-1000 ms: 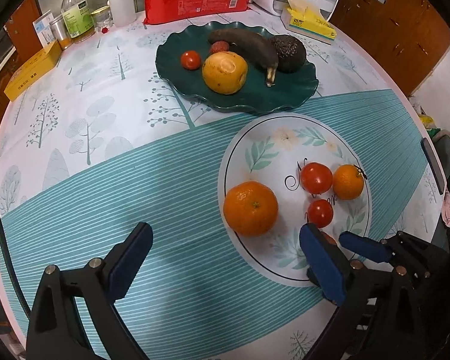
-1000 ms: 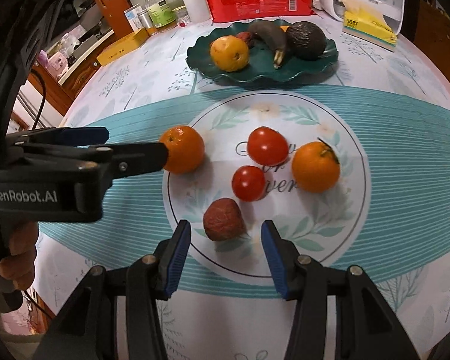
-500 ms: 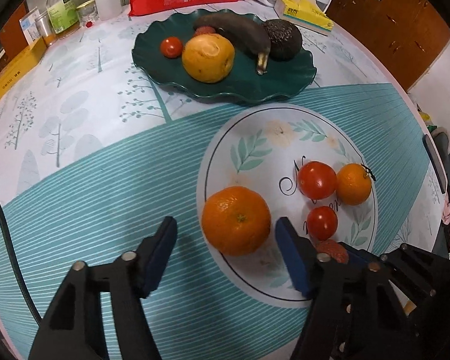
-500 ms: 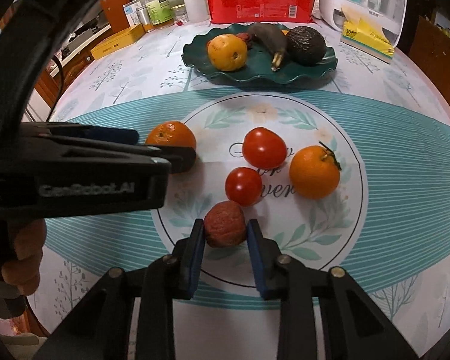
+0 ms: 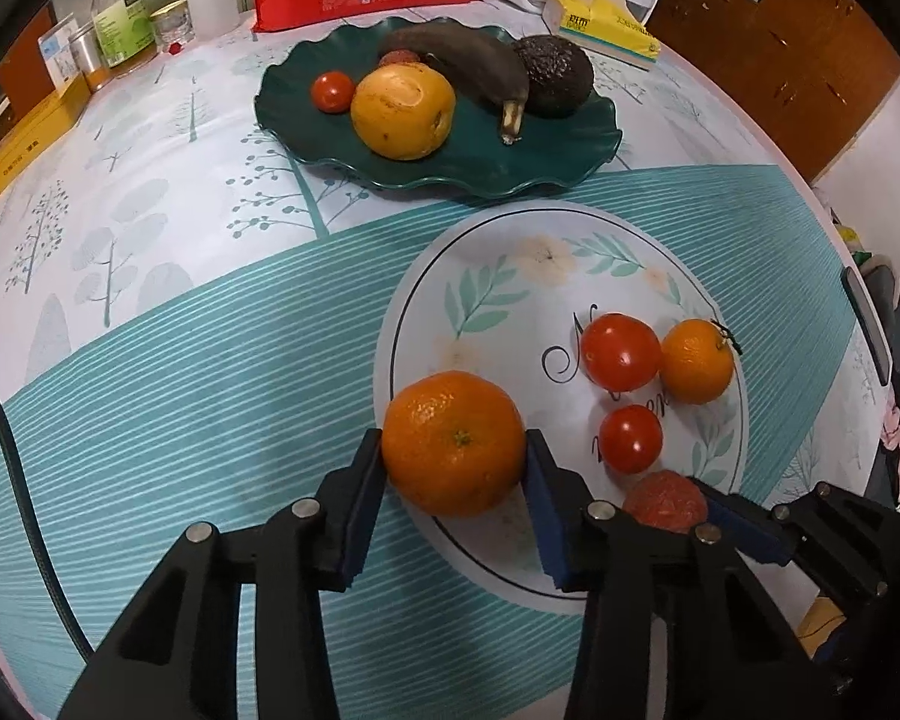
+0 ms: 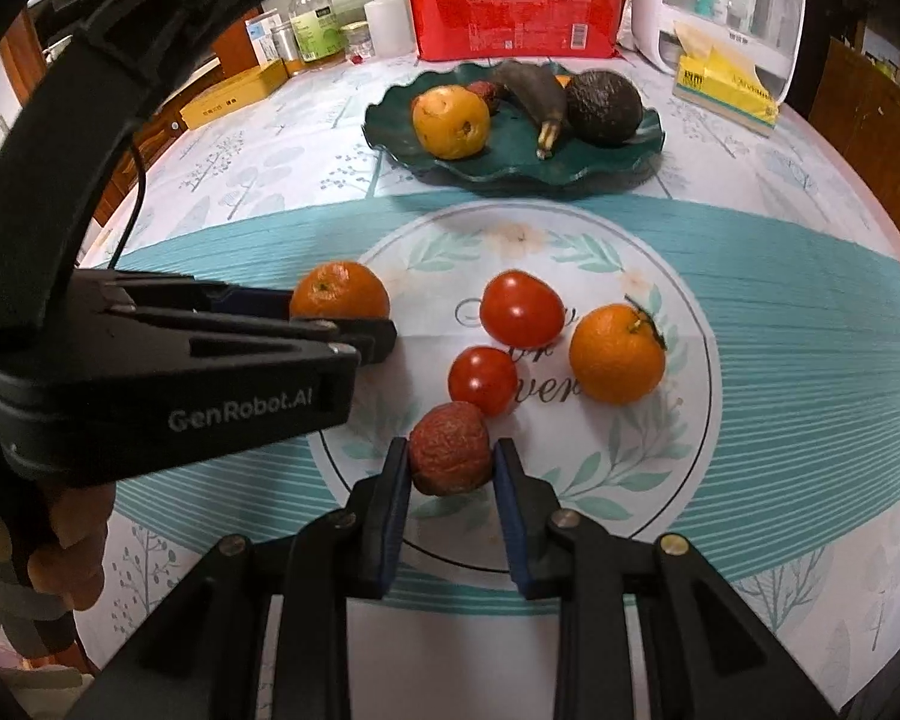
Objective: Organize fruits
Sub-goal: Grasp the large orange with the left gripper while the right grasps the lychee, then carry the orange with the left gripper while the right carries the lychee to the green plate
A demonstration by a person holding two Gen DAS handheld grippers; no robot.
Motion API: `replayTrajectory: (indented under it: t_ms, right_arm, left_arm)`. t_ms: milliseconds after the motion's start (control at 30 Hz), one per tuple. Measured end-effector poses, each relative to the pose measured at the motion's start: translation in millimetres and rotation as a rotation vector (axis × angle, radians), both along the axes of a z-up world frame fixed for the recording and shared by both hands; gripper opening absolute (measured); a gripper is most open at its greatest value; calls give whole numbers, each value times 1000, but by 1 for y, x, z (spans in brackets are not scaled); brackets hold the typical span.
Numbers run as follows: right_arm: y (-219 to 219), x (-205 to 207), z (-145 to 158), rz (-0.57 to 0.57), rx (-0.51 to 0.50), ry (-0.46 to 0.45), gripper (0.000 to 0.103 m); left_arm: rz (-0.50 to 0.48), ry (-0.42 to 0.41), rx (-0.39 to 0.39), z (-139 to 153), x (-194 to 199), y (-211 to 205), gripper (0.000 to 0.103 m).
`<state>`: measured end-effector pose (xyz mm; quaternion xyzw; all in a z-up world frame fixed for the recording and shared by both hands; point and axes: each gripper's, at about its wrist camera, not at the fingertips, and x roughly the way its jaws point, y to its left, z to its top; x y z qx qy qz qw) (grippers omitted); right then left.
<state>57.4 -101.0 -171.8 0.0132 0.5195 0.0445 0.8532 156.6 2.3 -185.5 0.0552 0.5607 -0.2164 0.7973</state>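
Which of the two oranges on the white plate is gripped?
The bigger orange at the plate's left rim, clamped by the left gripper; the stemmed orange sits free.

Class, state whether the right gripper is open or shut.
Shut: the right gripper has both pads pressed against the wrinkled red fruit on the white plate.

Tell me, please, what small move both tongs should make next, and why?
Probably lift both straight up a little. The left tongs are shut on the large orange mandarin at the white floral plate's rim; the right tongs grip the wrinkled reddish lychee. Both fruits seem to rest on the plate.
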Motion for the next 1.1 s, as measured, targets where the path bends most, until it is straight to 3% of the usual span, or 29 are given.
replayTrajectory:
  t_ms: [333, 600, 767, 867, 1000, 1100]
  right_arm:
    - [-3, 1, 46, 23, -80, -88, 27]
    - [-26, 47, 139, 28, -150, -226, 27]
    - [-35, 89, 205, 47, -192, -341, 27]
    - [-34, 116, 229, 58, -216, -388, 27]
    - [-32, 157, 240, 86, -214, -420, 27]
    - [-29, 188, 226, 131, -220, -413, 27]
  left_arm:
    - [28, -27, 13, 51, -9, 15, 43]
    - [64, -121, -27, 135, 12, 30, 43]
    - [89, -231, -16, 189, 44, 33, 43]
    - [105, -281, -15, 212, 71, 29, 43]
    - [130, -327, 6, 221, 114, 17, 43]
    - [154, -332, 16, 209, 147, 8, 43]
